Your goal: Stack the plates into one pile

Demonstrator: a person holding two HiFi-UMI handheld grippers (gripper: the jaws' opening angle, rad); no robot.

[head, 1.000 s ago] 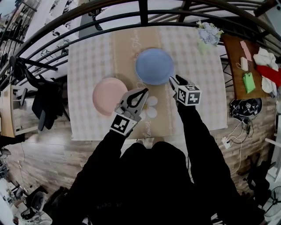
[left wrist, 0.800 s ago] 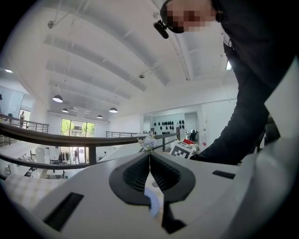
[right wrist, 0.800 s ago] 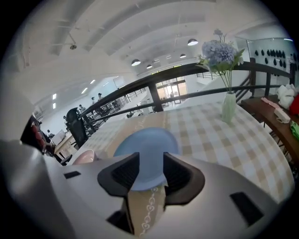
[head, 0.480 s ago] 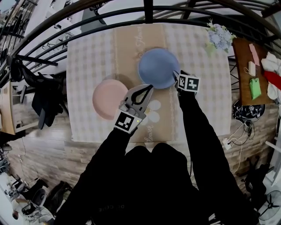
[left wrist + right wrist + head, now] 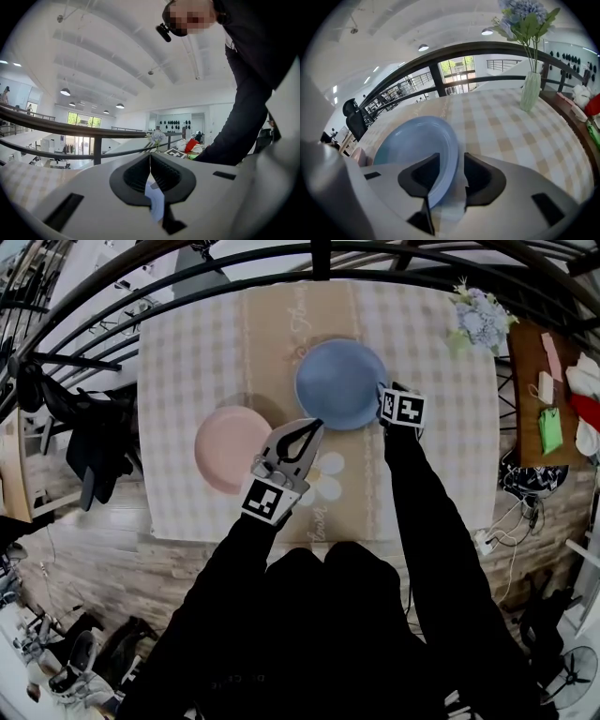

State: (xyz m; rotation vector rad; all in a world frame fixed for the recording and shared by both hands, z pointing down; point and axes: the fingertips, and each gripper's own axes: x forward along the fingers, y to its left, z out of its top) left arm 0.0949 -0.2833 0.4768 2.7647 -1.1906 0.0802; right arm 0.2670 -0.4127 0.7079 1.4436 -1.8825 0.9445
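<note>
Right hand-held gripper (image 5: pixel 382 393) is recorded in the head view at the near right rim of the blue plate (image 5: pixel 339 382), which lies flat at the middle of the bench (image 5: pixel 183 352). The pink plate (image 5: pixel 230 448) is set apart to its left, nearer the person. The left hand-held gripper (image 5: pixel 314 427) is held between the two plates, its tip just beside the blue plate's near edge; contact cannot be confirmed.

In the left gripper view, the jaws are found pressed together with nothing between them.

In the right gripper view, the jaws are found apart and have just been closing. The blue plate's rim is lodged between them, with a gap visible on the right side, so no firm grip is recorded. The step in hand is judged to be the pick-up of the blue plate. The rim should be seated deep between the pads and clamped fully before lifting. The plate should then be kept level and lowered squarely onto the pink plate.
</note>
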